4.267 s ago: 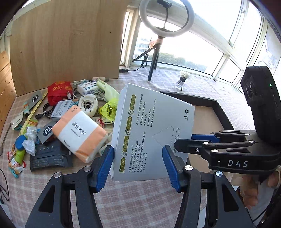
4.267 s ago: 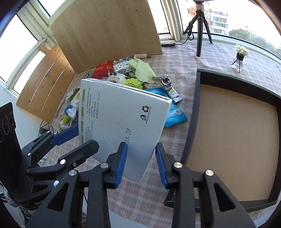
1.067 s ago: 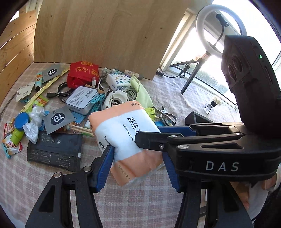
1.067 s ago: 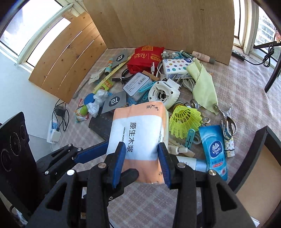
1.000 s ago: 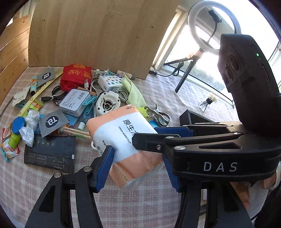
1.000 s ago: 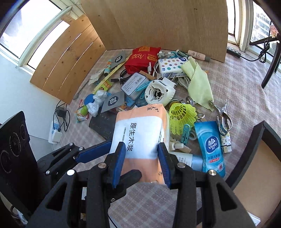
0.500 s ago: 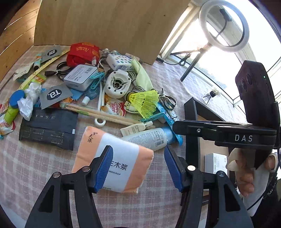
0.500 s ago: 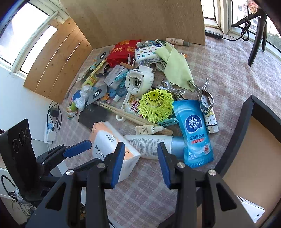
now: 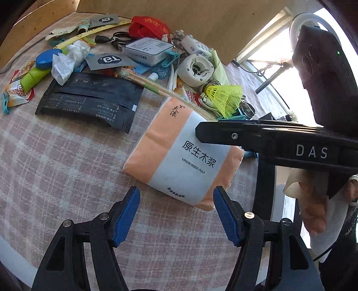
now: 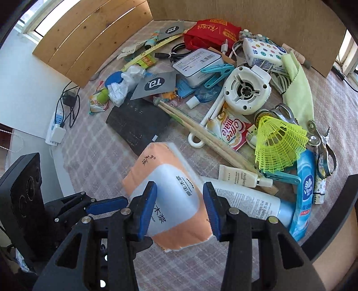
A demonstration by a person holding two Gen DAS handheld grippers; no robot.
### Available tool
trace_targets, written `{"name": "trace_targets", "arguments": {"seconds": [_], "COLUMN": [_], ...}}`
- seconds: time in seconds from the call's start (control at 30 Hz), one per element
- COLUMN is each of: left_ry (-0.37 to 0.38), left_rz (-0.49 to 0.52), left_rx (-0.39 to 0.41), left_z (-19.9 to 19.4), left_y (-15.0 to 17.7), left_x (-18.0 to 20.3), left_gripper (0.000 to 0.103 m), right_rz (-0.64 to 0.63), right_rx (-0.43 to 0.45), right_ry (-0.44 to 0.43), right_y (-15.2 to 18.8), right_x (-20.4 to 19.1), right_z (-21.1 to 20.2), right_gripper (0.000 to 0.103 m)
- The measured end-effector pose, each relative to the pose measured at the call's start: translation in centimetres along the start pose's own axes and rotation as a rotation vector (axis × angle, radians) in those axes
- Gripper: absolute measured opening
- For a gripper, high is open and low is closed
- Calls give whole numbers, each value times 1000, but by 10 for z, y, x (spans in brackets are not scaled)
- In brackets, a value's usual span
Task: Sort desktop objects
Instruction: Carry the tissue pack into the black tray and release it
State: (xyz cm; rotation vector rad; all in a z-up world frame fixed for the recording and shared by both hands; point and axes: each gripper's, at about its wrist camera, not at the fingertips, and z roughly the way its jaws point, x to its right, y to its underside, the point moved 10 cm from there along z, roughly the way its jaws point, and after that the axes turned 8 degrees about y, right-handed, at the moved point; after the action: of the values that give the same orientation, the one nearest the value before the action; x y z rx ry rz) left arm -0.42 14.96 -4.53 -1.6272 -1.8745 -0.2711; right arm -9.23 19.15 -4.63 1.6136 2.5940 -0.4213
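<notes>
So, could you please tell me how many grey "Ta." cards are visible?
2: one grey "Ta." card beside the crumpled white plastic, another by the wooden board. Others may be buried.

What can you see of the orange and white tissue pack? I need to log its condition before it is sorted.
The tissue pack is a soft plastic-wrapped block, orange at both ends with a white middle band printed in dark characters and "VIRGIN WOOD PULP". It looks sealed and undamaged, lying flat on the checked tablecloth, apart from the black pouch. Both grippers' jaws have just been opening; the right gripper straddles the pack.

Home sunroom – windows [image 10: 349,56], cluttered tablecloth [image 9: 56,161]
</notes>
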Motion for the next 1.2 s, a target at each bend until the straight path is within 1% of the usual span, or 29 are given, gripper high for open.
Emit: {"name": "trace_targets", "arguments": {"seconds": [0.07, 0.17, 0.27, 0.33, 0.43, 0.53, 0.7, 0.83, 1.0, 1.2], "left_ry": [25, 50, 51, 37, 25, 25, 39, 65, 100, 142], "left_rz": [-11, -15, -7, 26, 68, 106, 196, 268, 372, 504], "left_rx": [-11, -12, 12, 25, 39, 45, 41, 22, -35, -106], "left_z": [10, 20, 16, 9, 1, -4, 2, 15, 40, 74], "left_y": [-1, -5, -12, -20, -29, -38, -55, -61, -55, -38], "left_x": [2, 7, 12, 18, 30, 44, 84, 121, 175, 245], "left_gripper": [67, 72, 72, 72, 72, 72, 72, 72, 72, 72], "right_rz": [2, 22, 72, 85, 111, 137, 184, 247, 353, 477], "right_rx": [-20, -21, -23, -14, 19, 54, 110, 148, 179, 211], "right_ry": [-20, -20, -55, -67, -77, -69, -29, 1, 34, 86], "right_y": [3, 7, 8, 9, 9, 8, 13, 26, 56, 102], "right_x": [-2, 0, 5, 5, 10, 18, 45, 78, 125, 184], "right_z": [6, 8, 2, -4, -19, -36, -66, -88, -110, -141], "right_gripper": [50, 53, 53, 53, 53, 53, 53, 53, 53, 53]}}
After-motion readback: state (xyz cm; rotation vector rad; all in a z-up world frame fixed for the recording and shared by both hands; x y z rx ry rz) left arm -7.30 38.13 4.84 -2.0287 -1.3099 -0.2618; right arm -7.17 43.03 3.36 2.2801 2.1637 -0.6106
